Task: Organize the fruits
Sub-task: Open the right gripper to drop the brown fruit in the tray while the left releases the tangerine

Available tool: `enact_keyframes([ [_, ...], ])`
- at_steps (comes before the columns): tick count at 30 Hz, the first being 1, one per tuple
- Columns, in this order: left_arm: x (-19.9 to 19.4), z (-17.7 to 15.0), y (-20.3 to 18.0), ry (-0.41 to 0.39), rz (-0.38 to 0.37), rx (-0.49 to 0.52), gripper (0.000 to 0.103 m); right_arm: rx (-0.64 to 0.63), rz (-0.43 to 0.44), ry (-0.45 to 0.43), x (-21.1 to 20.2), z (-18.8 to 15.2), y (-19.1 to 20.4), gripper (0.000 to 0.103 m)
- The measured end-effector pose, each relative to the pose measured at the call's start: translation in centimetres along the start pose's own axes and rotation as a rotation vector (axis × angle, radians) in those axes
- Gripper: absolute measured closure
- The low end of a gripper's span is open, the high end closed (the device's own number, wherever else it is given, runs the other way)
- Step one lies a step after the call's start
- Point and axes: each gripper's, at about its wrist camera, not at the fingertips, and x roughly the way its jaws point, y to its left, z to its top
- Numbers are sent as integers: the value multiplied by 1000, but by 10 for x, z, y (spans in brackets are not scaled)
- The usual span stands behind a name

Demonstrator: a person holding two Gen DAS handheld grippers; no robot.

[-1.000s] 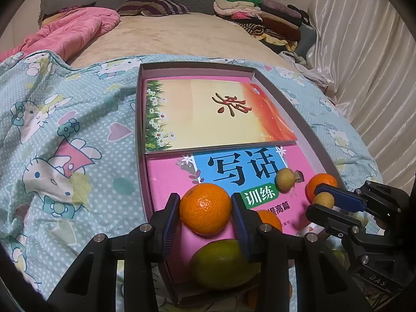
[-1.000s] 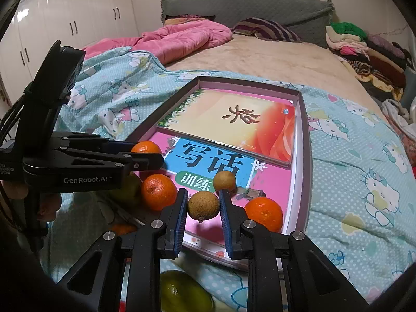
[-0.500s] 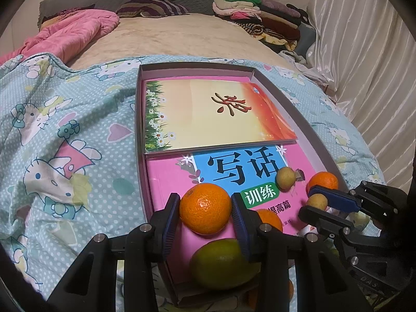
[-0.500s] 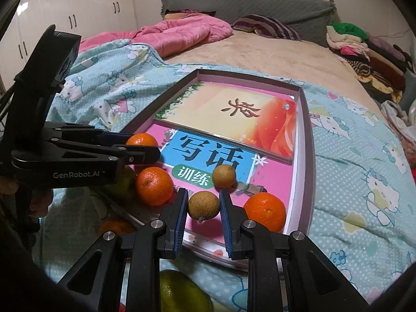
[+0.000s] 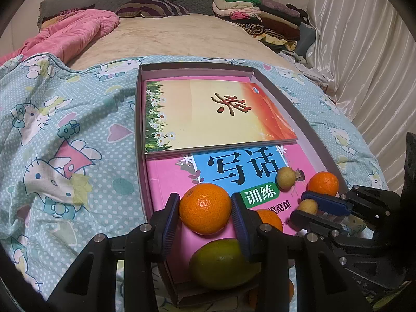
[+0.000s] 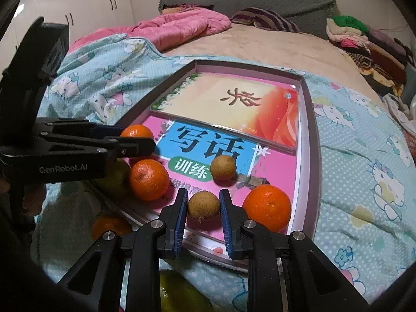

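Left wrist view: the left tool (image 5: pixel 205 209) is closed on an orange (image 5: pixel 205 208), its blue pads pressing both sides of the fruit. It holds the orange just above the pink book (image 5: pixel 234 179) that lies in the near half of a shallow box (image 5: pixel 195 65) on the bed (image 5: pixel 65 130). Below it, at the box's near edge, sits a green fruit (image 5: pixel 223 262). Farther right on the book are another orange (image 5: pixel 323 183), one small brown fruit (image 5: pixel 285 178) and a partly hidden orange (image 5: pixel 270 218) behind the tool's right finger. The right tool (image 5: pixel 305 208) comes in from the right edge, shut on a second small brown fruit.

Right wrist view: the right tool (image 6: pixel 203 205) grips that brown fruit (image 6: pixel 203 206) between nearly closed pads, low over the near end of the pink book. One orange (image 6: pixel 267 208) lies just to its right, another (image 6: pixel 149 179) to its left, and the loose brown fruit (image 6: pixel 223 167) a little farther in. The left tool (image 6: pixel 137 143) reaches in from the left, its orange partly hidden behind the fingers. An orange (image 6: pixel 110 226) and a green fruit (image 6: pixel 179 293) lie outside the box on the bedspread.

Judgement: both tools are mid-carry, each with one fruit over the box. Next, each fruit should probably be set down beside its own kind and released gently, since round fruit on a glossy cover may roll.
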Motion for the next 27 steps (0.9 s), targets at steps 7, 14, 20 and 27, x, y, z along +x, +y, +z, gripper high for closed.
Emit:
enact_keyframes([
  [7,0,0,0,0,0,-1,63,10,14,-5,-1,-1,-2,75],
  [14,0,0,0,1,-1,-1,62,6,26,-23,-7,-2,-1,68],
  [20,0,-1,0,7,-4,-6,62,5,31,-34,-12,-3,-1,68],
  [27,-2,0,-1,9,-8,-10,62,5,40,-46,-19,-5,-1,67],
])
